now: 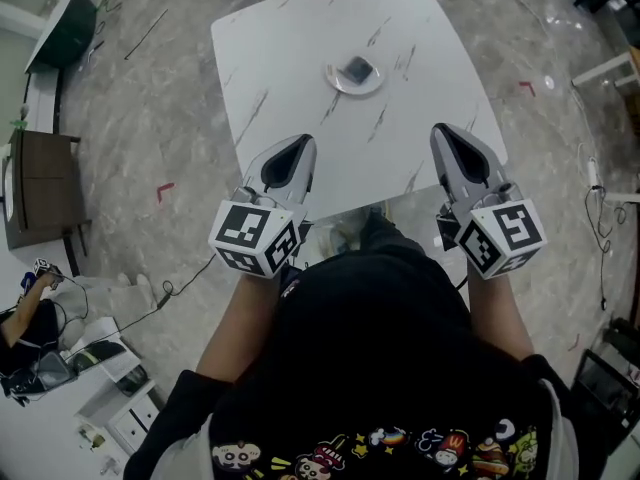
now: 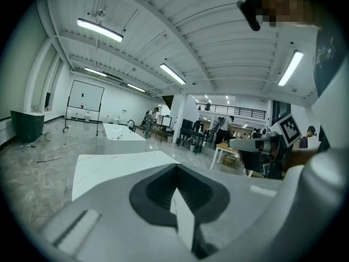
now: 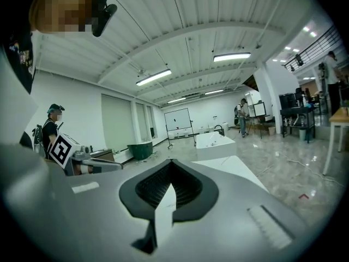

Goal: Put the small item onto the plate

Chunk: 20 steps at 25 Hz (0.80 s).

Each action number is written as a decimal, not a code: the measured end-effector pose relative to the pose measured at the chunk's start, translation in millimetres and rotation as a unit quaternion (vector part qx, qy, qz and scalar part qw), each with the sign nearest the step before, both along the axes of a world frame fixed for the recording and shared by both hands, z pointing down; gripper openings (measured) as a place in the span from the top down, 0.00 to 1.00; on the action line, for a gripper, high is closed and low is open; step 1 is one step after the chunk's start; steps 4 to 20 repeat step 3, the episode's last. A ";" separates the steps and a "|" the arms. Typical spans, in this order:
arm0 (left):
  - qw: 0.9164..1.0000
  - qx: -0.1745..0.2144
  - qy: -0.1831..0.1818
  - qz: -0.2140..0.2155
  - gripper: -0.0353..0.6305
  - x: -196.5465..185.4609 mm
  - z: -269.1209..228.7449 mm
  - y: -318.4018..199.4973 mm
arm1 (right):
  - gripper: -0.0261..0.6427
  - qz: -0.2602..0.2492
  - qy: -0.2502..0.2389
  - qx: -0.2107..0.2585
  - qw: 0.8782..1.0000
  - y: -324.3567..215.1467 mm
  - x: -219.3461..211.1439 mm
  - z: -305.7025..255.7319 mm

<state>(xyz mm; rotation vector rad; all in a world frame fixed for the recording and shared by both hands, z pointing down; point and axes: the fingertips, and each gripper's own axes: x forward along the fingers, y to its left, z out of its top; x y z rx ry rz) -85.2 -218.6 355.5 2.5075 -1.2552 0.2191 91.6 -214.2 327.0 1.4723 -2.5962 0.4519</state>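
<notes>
A small dark, glossy item (image 1: 358,67) lies on a round silver plate (image 1: 354,76) at the far middle of the white marble table (image 1: 300,48). My left gripper (image 1: 303,140) is over the table's near edge on the left, its jaws shut on nothing. My right gripper (image 1: 441,128) hovers over the near right edge, also shut and empty. Both are well short of the plate. In the left gripper view the closed left gripper (image 2: 175,168) points up over the table (image 2: 109,168). The right gripper view shows the closed right gripper (image 3: 171,161) the same way. Neither gripper view shows the plate.
A green bin (image 1: 70,28) and a dark cabinet (image 1: 40,183) stand on the floor to the left. A person (image 1: 25,318) crouches at the lower left beside white drawers (image 1: 125,408). Cables (image 1: 600,218) trail on the right, and red tape marks (image 1: 165,190) dot the floor.
</notes>
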 end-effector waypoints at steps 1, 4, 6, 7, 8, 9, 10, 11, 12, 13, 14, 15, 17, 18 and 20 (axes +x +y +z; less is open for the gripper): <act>1.000 0.006 0.002 -0.003 0.95 -2.9 -2.9 7.9 | 0.93 0.007 0.000 0.000 1.000 7.5 1.3 0.1; 1.000 0.018 0.005 -0.011 0.95 -9.5 -9.2 23.6 | 0.93 0.019 0.001 0.001 1.000 22.4 3.1 -1.0; 1.000 0.018 0.005 -0.011 0.95 -9.5 -9.2 23.6 | 0.93 0.019 0.001 0.001 1.000 22.4 3.1 -1.0; 1.000 0.018 0.005 -0.011 0.95 -9.5 -9.2 23.6 | 0.93 0.019 0.001 0.001 1.000 22.4 3.1 -1.0; 1.000 0.018 0.005 -0.011 0.95 -9.5 -9.2 23.6 | 0.93 0.019 0.001 0.001 1.000 22.4 3.1 -1.0; 1.000 0.018 0.005 -0.011 0.95 -9.5 -9.2 23.6 | 0.93 0.019 0.001 0.001 1.000 22.4 3.1 -1.0; 1.000 0.018 0.005 -0.011 0.95 -9.5 -9.2 23.6 | 0.93 0.019 0.001 0.001 1.000 22.4 3.1 -1.0; 1.000 0.018 0.005 -0.011 0.95 -9.5 -9.2 23.6 | 0.93 0.019 0.001 0.001 1.000 22.4 3.1 -1.0; 1.000 0.018 0.005 -0.011 0.95 -9.5 -9.2 23.6 | 0.93 0.019 0.001 0.001 1.000 22.4 3.1 -1.0; 1.000 0.018 0.005 -0.011 0.95 -9.5 -9.2 23.6 | 0.93 0.019 0.001 0.001 1.000 22.4 3.1 -1.0; 1.000 0.018 0.005 -0.011 0.95 -9.5 -9.2 23.6 | 0.93 0.019 0.001 0.001 1.000 22.4 3.1 -1.0; 1.000 0.018 0.005 -0.011 0.95 -9.5 -9.2 23.6 | 0.93 0.019 0.001 0.001 1.000 22.4 3.1 -1.0; 1.000 0.018 0.005 -0.011 0.95 -9.5 -9.2 23.6 | 0.93 0.019 0.001 0.001 1.000 22.4 3.1 -1.0; 1.000 0.018 0.005 -0.011 0.95 -9.5 -9.2 23.6 | 0.93 0.019 0.001 0.001 1.000 22.4 3.1 -1.0; 1.000 0.018 0.005 -0.011 0.95 -9.5 -9.2 23.6 | 0.93 0.019 0.001 0.001 1.000 22.4 3.1 -1.0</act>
